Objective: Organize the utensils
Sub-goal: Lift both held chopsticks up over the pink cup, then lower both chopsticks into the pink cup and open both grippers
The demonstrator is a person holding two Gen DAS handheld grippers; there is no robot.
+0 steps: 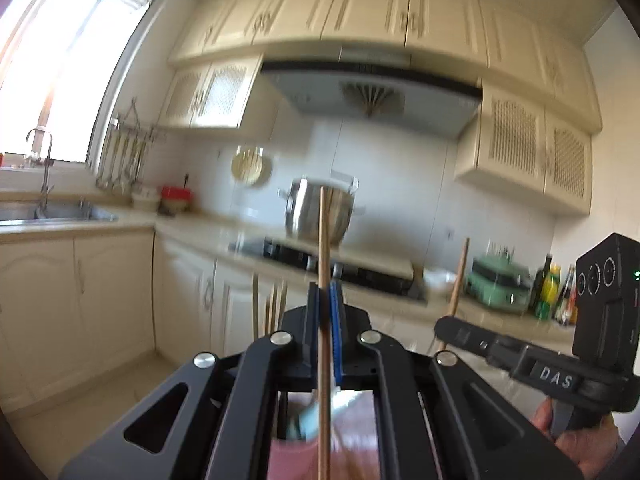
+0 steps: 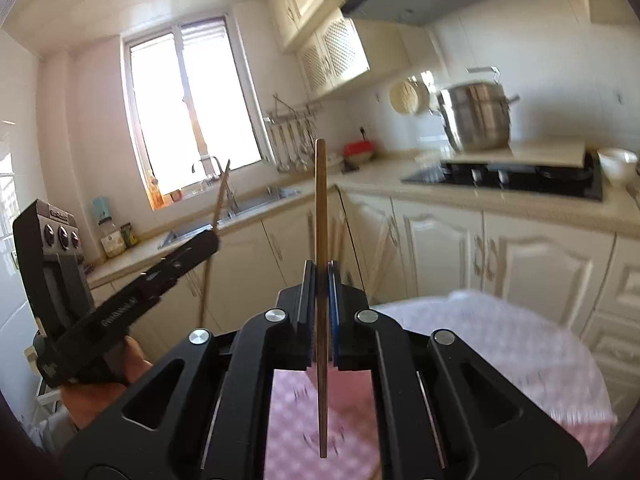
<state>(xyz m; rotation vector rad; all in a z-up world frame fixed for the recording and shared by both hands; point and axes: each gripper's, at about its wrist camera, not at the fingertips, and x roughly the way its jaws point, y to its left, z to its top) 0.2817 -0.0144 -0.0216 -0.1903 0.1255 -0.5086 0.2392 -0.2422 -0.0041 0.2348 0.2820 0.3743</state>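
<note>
Holding one chopstick apiece, the left gripper (image 1: 326,308) and right gripper (image 2: 320,300) have their fingers clenched mid-shaft on a left chopstick (image 1: 324,240) and right chopstick (image 2: 321,200), both upright above the pink-clothed bench (image 2: 500,340). Light, stiff, smooth wood probably pivots if gripped loosely.

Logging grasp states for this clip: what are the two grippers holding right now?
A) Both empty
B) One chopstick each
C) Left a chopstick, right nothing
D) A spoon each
B: the left gripper and the right gripper are each shut on an upright wooden chopstick.
</note>
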